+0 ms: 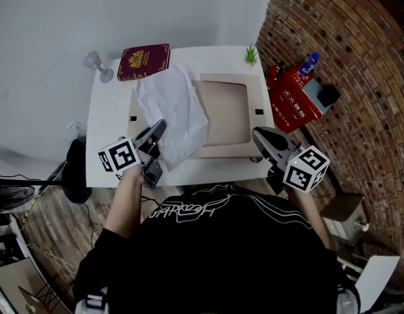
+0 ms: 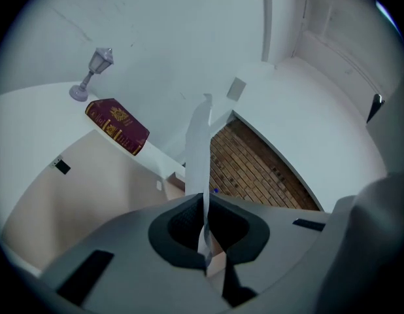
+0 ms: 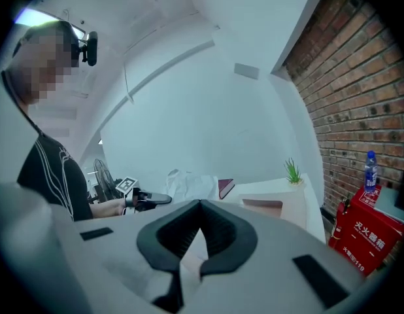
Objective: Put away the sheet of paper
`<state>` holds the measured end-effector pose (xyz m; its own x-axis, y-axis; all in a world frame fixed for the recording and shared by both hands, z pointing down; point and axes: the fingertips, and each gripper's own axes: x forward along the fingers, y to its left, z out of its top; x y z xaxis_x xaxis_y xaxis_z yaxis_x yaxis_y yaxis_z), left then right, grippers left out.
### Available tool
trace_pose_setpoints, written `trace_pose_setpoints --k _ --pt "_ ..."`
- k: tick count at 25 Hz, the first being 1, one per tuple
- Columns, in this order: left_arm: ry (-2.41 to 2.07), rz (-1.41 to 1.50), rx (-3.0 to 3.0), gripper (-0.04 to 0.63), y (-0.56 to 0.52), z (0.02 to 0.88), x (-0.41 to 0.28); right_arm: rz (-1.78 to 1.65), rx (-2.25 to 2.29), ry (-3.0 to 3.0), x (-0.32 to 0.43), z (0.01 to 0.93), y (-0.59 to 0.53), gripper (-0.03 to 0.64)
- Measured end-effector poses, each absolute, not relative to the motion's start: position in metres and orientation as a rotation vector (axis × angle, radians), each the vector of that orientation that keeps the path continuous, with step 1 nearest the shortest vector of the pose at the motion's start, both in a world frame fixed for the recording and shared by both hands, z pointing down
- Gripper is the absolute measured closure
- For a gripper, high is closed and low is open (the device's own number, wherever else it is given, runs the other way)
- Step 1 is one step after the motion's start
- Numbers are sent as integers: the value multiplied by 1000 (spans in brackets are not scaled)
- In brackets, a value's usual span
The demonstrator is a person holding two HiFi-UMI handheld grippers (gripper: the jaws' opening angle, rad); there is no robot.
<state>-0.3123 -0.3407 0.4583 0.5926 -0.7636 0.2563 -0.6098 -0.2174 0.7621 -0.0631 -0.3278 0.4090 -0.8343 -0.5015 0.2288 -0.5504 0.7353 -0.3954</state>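
Crumpled sheet of paper (image 1: 172,106) in left gripper (image 1: 159,127) over table (image 1: 110,113), right gripper (image 1: 258,133) apart, maroon book (image 1: 144,61) behind.

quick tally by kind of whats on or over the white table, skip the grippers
sheet of paper: 1
dark red book: 1
clear stemmed glass: 1
small green plant: 1
beige pad: 1
total: 5
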Motion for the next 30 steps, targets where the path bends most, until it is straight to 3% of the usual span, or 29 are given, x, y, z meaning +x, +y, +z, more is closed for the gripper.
trace_pose_setpoints --k 15,30 --pt "-1015 10 1883 563 -371 539 -308 771 1007 -2753 -63 438 -327 615" --pt "-939 88 1872 563 -387 566 -276 843 1030 -2732 -57 453 -336 615"
